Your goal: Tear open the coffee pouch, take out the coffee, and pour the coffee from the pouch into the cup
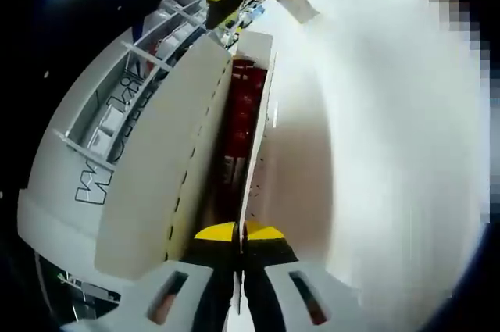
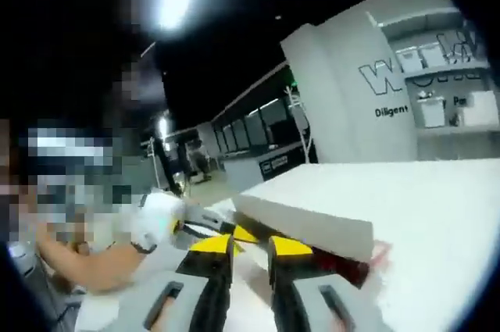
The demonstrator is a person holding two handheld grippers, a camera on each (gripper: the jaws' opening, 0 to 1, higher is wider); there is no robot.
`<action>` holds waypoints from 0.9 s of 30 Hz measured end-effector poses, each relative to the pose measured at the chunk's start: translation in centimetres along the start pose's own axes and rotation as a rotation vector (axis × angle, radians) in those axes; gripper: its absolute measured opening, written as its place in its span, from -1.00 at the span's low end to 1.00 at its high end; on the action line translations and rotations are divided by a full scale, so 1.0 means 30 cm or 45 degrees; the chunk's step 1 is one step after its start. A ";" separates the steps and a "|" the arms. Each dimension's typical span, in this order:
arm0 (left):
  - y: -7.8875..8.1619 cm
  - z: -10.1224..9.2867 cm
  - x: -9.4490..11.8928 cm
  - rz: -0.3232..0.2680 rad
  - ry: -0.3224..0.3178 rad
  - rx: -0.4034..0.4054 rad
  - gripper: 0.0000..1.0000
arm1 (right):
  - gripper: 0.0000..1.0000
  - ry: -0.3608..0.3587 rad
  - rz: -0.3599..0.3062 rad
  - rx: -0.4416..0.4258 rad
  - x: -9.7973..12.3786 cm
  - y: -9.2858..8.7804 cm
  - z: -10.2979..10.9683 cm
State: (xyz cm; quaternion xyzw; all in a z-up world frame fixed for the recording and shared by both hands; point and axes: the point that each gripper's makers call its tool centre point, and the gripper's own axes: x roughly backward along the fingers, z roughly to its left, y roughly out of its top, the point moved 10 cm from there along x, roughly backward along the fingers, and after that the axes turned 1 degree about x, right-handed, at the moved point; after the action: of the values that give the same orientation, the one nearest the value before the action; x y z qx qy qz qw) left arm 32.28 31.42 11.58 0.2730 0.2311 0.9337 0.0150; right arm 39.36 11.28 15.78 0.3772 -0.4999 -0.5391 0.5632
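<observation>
Two grippers are working: your left gripper is pinching the white-and-red foil coffee pouch with closed fingers, while your right gripper is clamping its edge, fingers nearly closed.

Black hand-held gripper jaws carry yellow tips.

Right gripper view: right tool, yellow-tipped jaws nearly together, a narrow gap between the tips. Just past the tips lies a flat white pouch, one corner near the jaws, a red part showing under its right end. It rests near the left edge of the white desk. Left tool enters from the left, tips at the pouch's near end. Behind, a white wall with lettering.
</observation>
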 end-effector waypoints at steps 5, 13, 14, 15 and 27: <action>0.001 0.003 0.002 0.004 -0.006 0.011 -0.92 | -0.85 -0.101 -0.023 -0.123 -0.118 -0.054 -0.051; -0.008 0.007 0.006 0.004 -0.009 0.021 -0.92 | -0.77 -0.286 0.170 -0.129 -0.217 -0.078 -0.068; -0.008 0.009 0.007 0.004 -0.007 0.020 -0.92 | -0.77 -0.304 0.199 -0.117 -0.226 -0.082 -0.065; -0.008 0.010 0.007 0.006 -0.008 0.019 -0.92 | -0.77 -0.307 0.203 -0.111 -0.231 -0.081 -0.063; 0.009 0.000 -0.003 0.019 -0.012 -0.012 -0.92 | -0.70 -0.539 0.342 -0.185 -0.248 -0.074 -0.086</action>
State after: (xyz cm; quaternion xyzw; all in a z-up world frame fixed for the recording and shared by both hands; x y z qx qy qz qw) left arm 32.37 31.16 11.66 0.2791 0.2245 0.9336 0.0104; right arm 41.95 18.00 11.93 0.1447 -0.6122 -0.5610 0.5380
